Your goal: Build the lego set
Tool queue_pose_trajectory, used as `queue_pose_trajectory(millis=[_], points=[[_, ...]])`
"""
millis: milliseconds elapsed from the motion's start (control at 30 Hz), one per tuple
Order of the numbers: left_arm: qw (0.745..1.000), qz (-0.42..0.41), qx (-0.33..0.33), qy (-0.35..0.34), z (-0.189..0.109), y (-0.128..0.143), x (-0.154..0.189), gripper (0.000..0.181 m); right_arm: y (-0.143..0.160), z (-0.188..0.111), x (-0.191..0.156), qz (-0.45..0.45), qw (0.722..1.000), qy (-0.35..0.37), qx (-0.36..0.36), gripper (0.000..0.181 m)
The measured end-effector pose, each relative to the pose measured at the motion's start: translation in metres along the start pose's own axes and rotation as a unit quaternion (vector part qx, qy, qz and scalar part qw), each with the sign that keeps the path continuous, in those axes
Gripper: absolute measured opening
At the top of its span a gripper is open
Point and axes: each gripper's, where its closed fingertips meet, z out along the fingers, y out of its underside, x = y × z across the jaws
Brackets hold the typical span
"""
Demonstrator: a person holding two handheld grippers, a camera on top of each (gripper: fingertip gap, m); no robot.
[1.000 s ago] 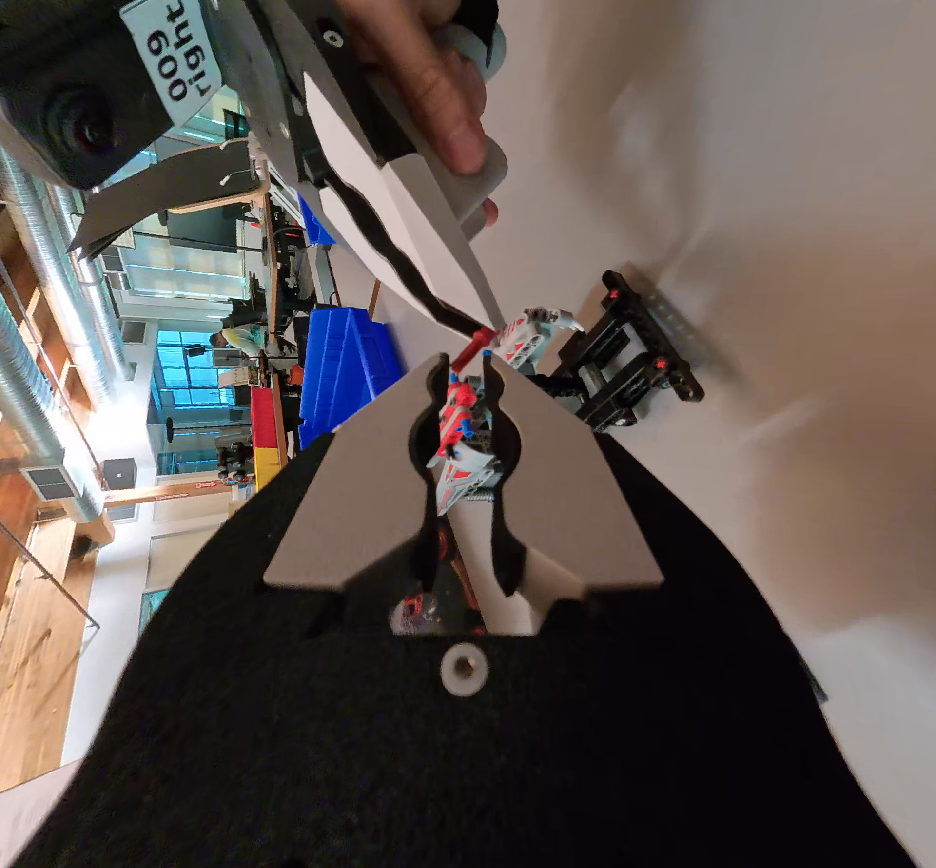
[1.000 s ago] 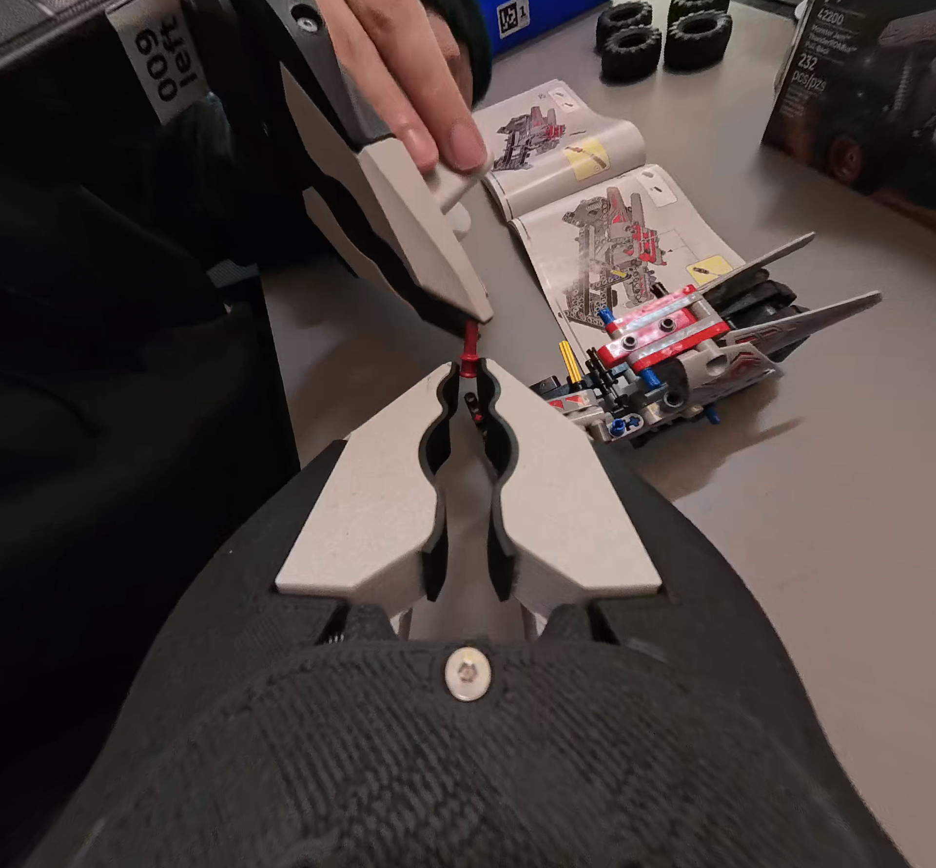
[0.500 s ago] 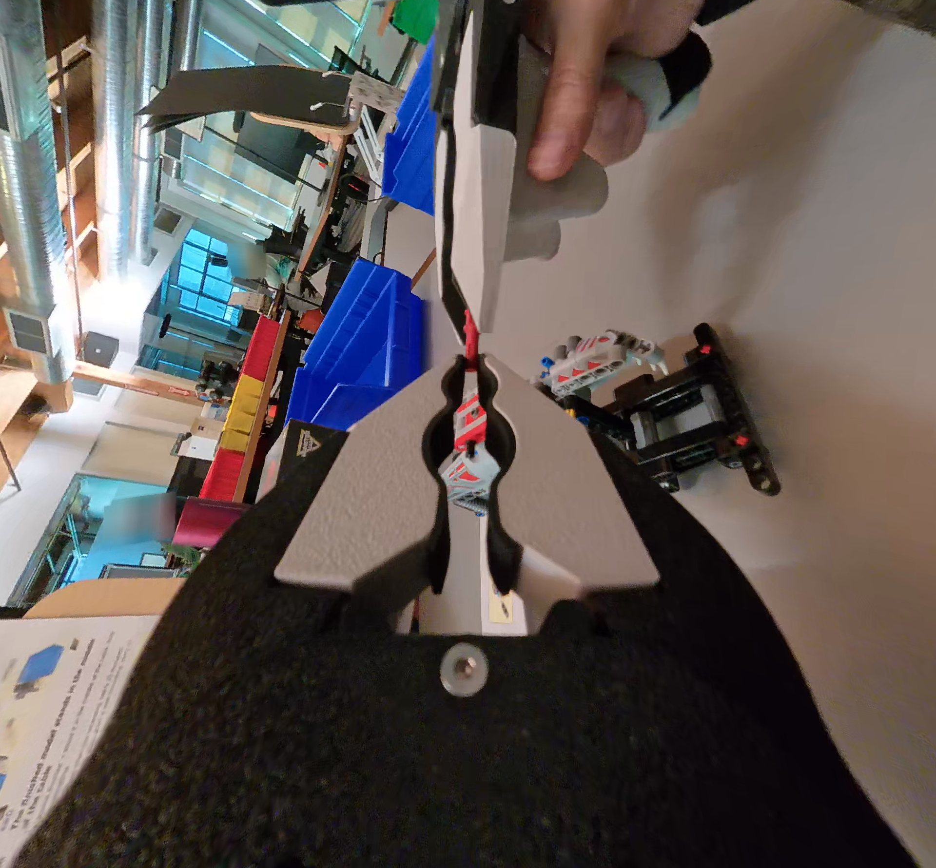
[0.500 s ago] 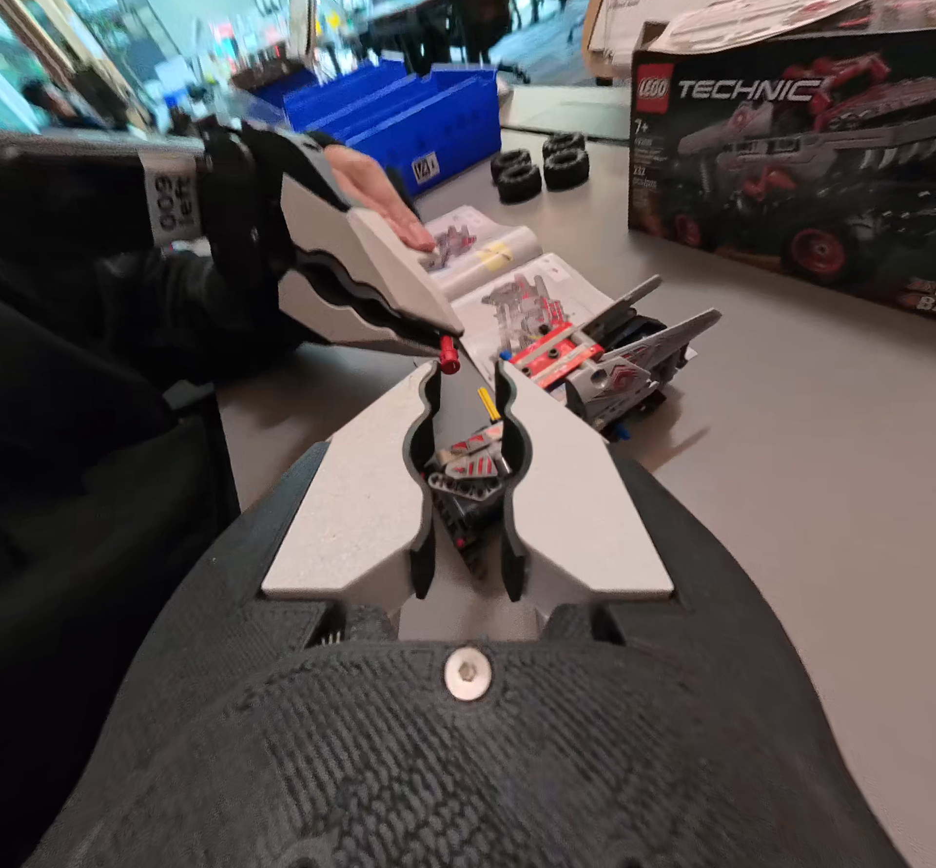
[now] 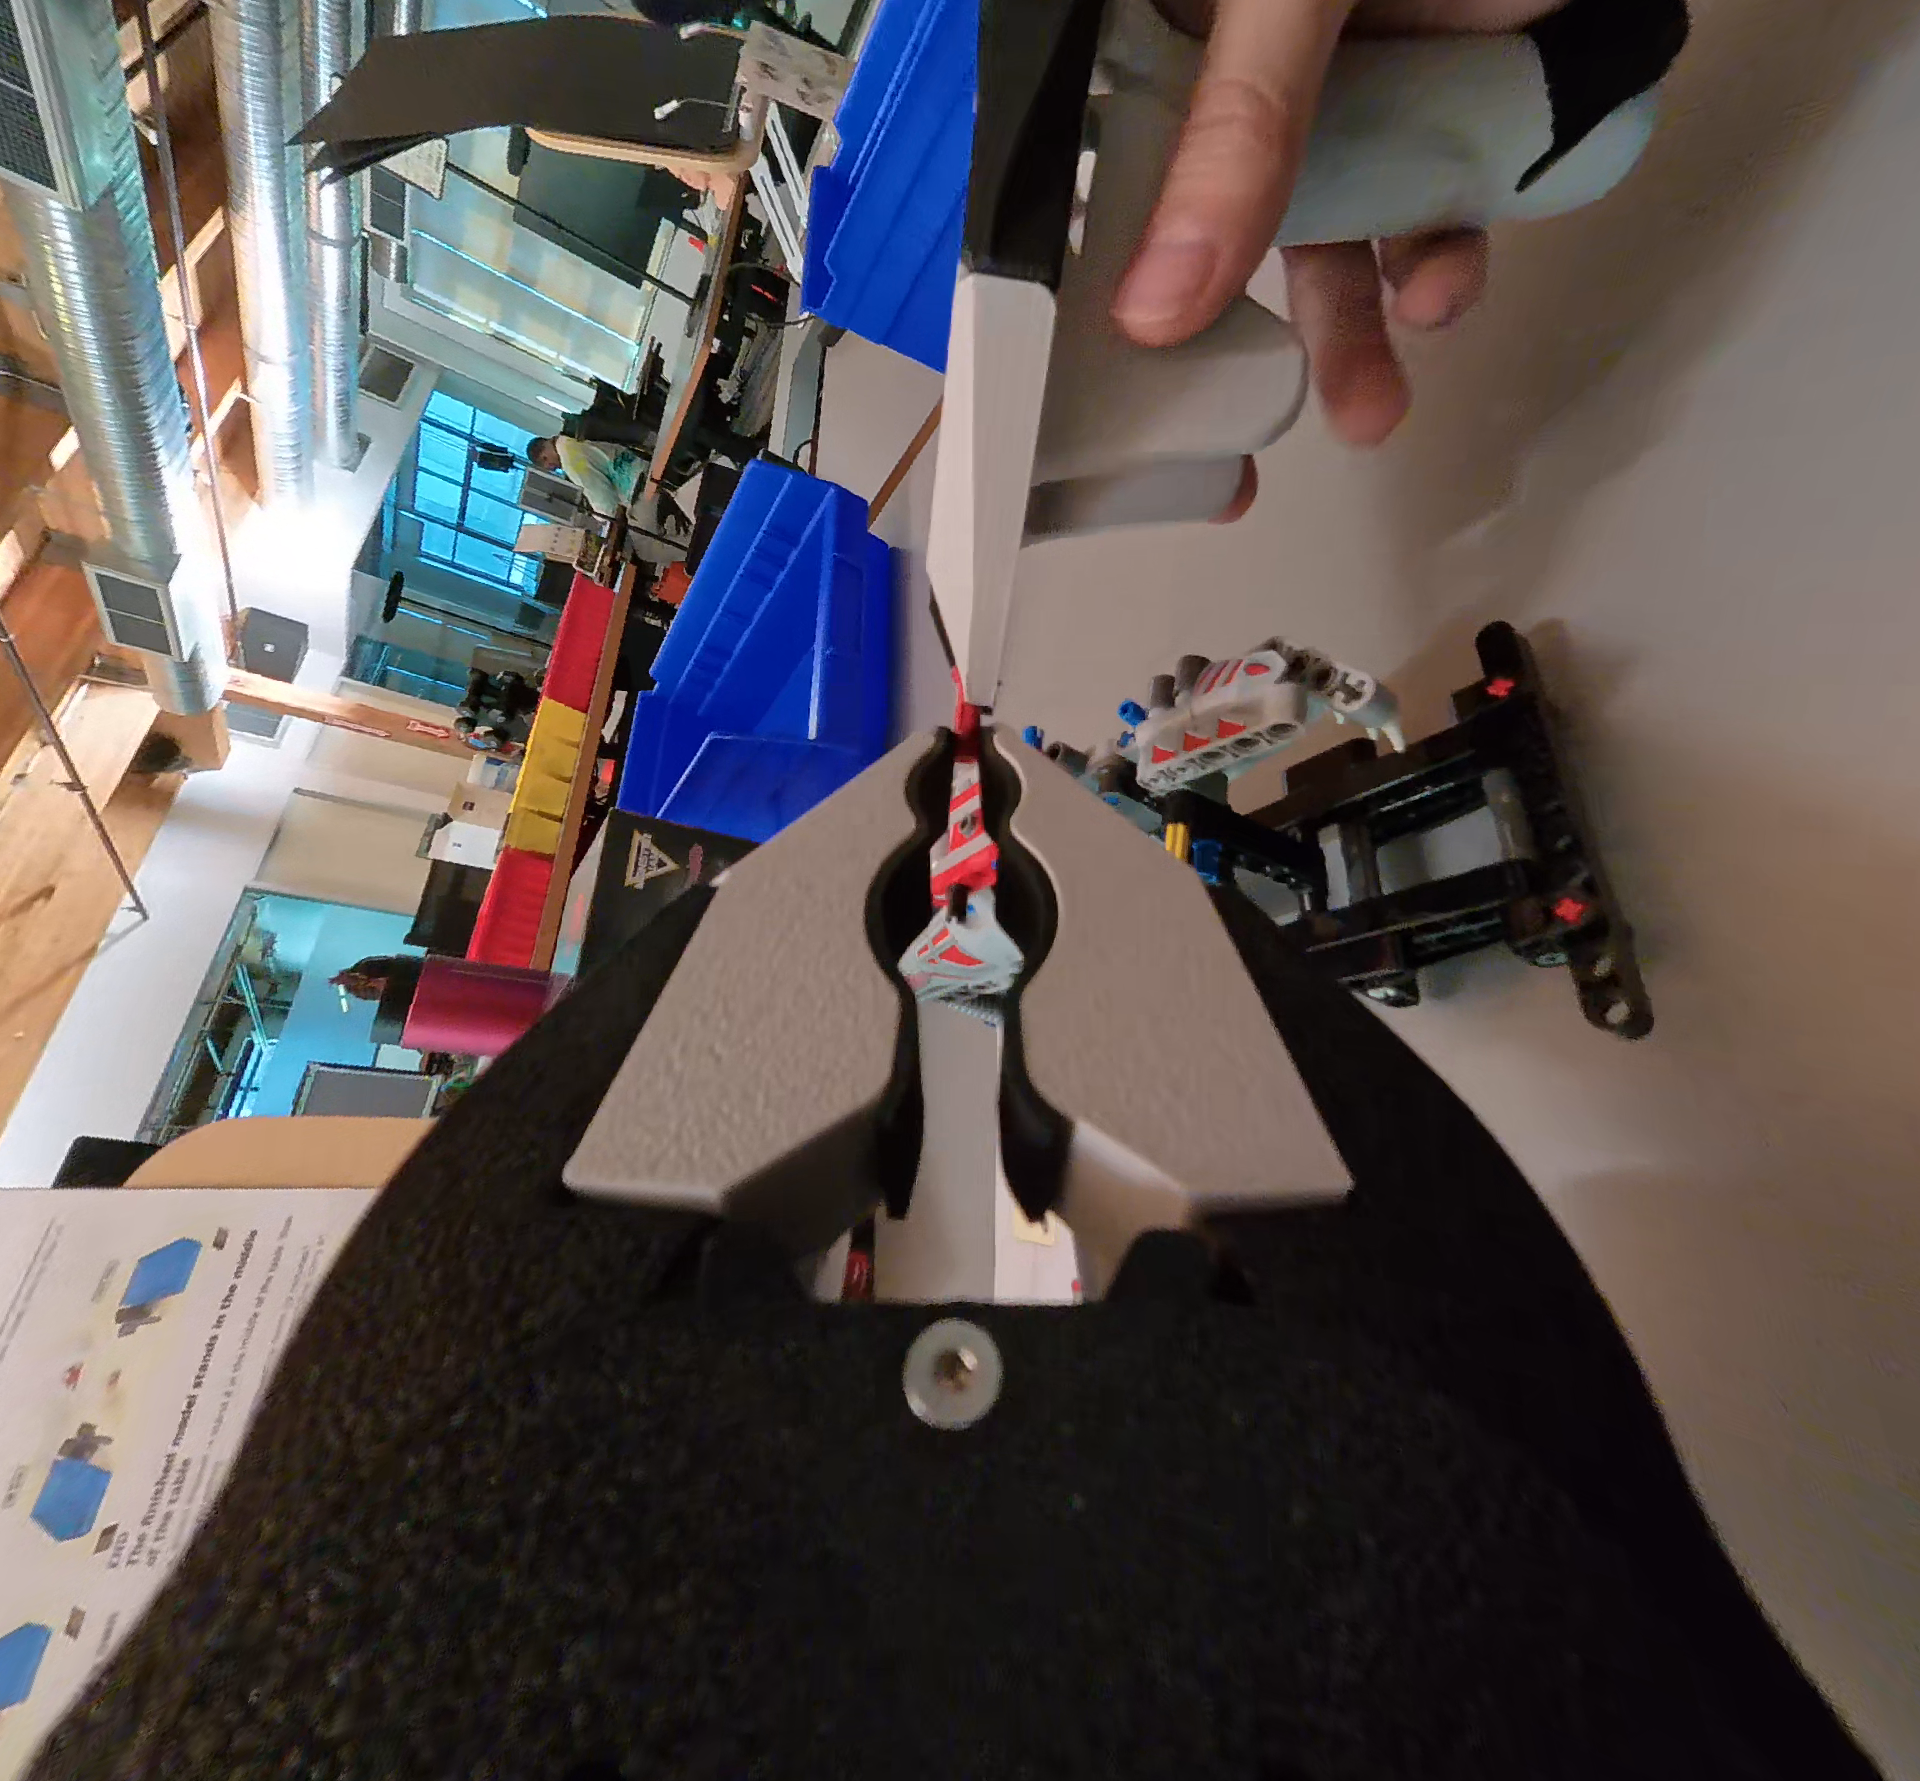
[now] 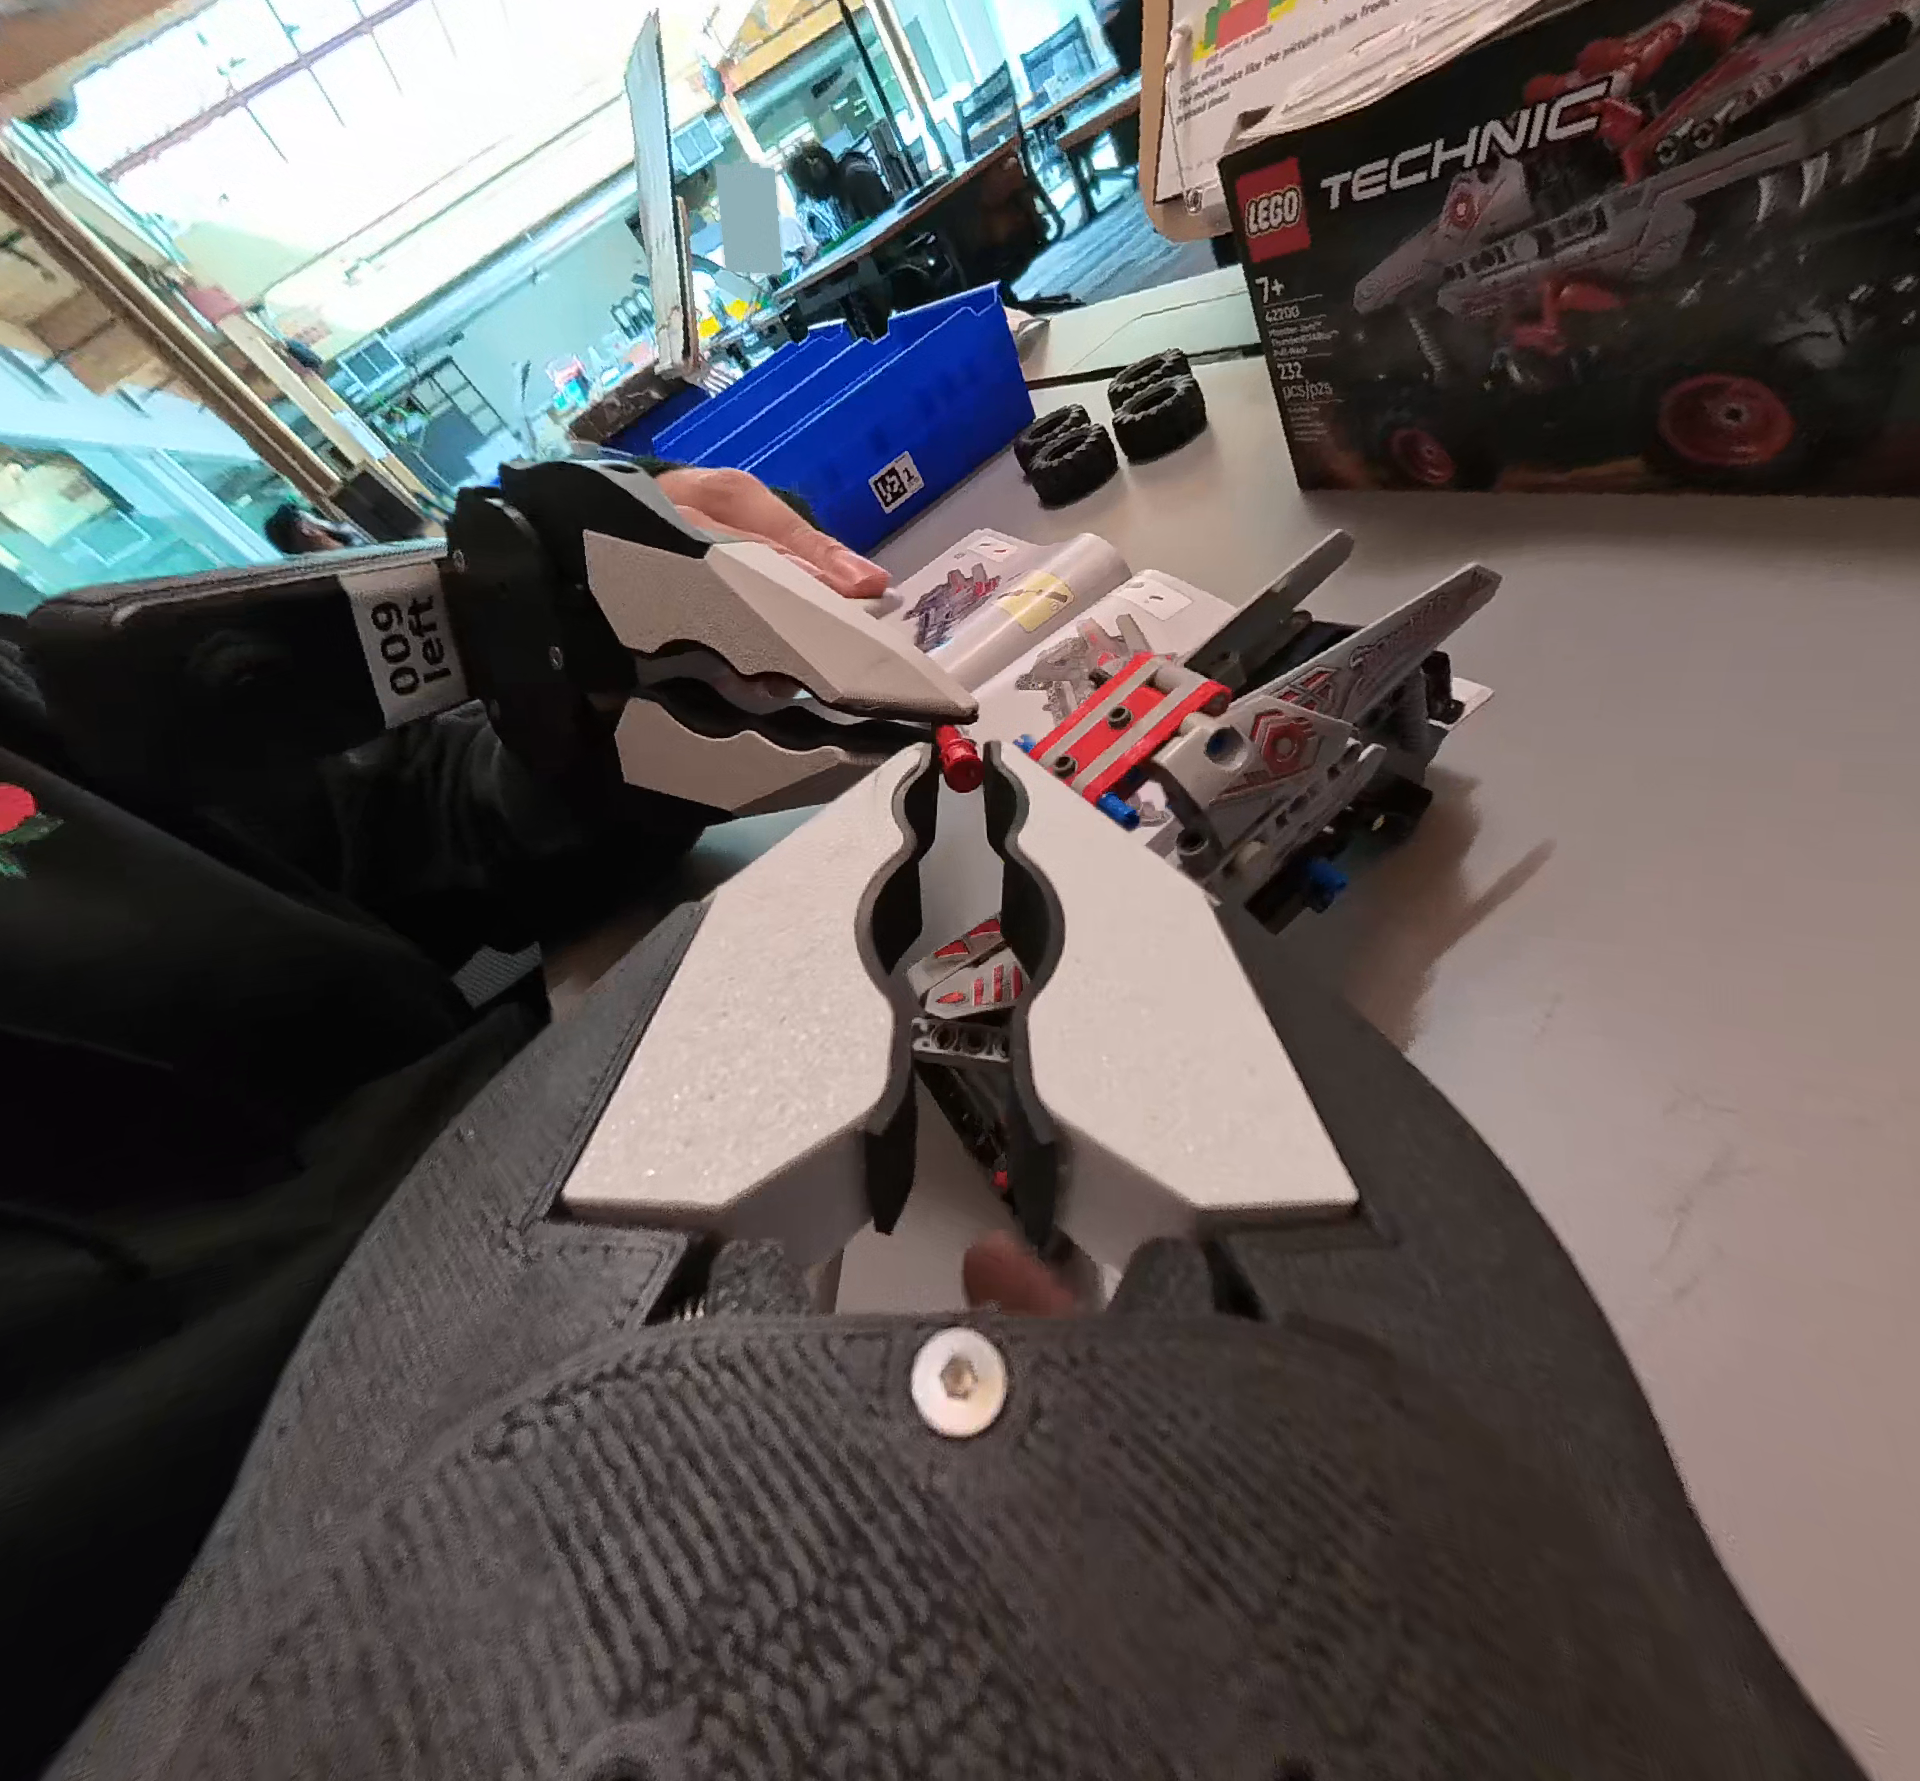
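Left gripper [image 5: 968, 744]: closed on a small red pin [image 6: 957, 757], held at the very fingertips.
Right gripper [image 6: 954, 757]: fingertips set on both sides of the same pin; whether it is pressed cannot be told.
Lego truck [image 6: 1247, 755]: laid on the grey table [image 6: 1662, 848], just beyond the right fingers, beside an open booklet [image 6: 1013, 599].
Box [image 6: 1600, 235]: stood behind.
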Motion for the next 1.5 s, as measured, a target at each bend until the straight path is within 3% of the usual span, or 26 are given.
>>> queue_pose_trajectory(millis=[367, 633, 733, 900, 1200, 1300, 1500], points=[[0.998, 0.035, -0.036, -0.035, 0.0, 0.0, 0.0, 0.002, -0.007, -0.014, 0.005, 0.102, 0.99, -0.002, 0.1, 0.006], [0.999, 0.031, -0.027, -0.011, -0.001, 0.003, 0.005, 0.002, 0.0, -0.014, 0.009, 0.089, 0.993, 0.009, 0.072, 0.006], [0.999, 0.025, -0.02, 0.008, -0.008, 0.01, -0.002, 0.023, -0.002, -0.019, 0.018, 0.114, 0.99, 0.025, 0.078, 0.005], [0.997, 0.041, -0.018, 0.061, -0.013, 0.038, 0.003, 0.038, 0.01, -0.016, 0.028, 0.174, 0.983, 0.019, 0.061, 0.005], [0.978, 0.208, 0.005, -0.014, 0.003, 0.034, 0.012, 0.027, 0.015, -0.008, 0.027, 0.217, 0.974, -0.016, 0.063, 0.004], [0.973, 0.223, 0.031, -0.044, 0.003, 0.028, 0.012, 0.009, 0.018, -0.004, 0.026, 0.222, 0.973, -0.019, 0.058, 0.005], [0.97, 0.229, 0.042, -0.067, 0.006, 0.025, 0.011, 0.007, 0.019, -0.006, 0.024, 0.243, 0.967, -0.048, 0.061, 0.004]])
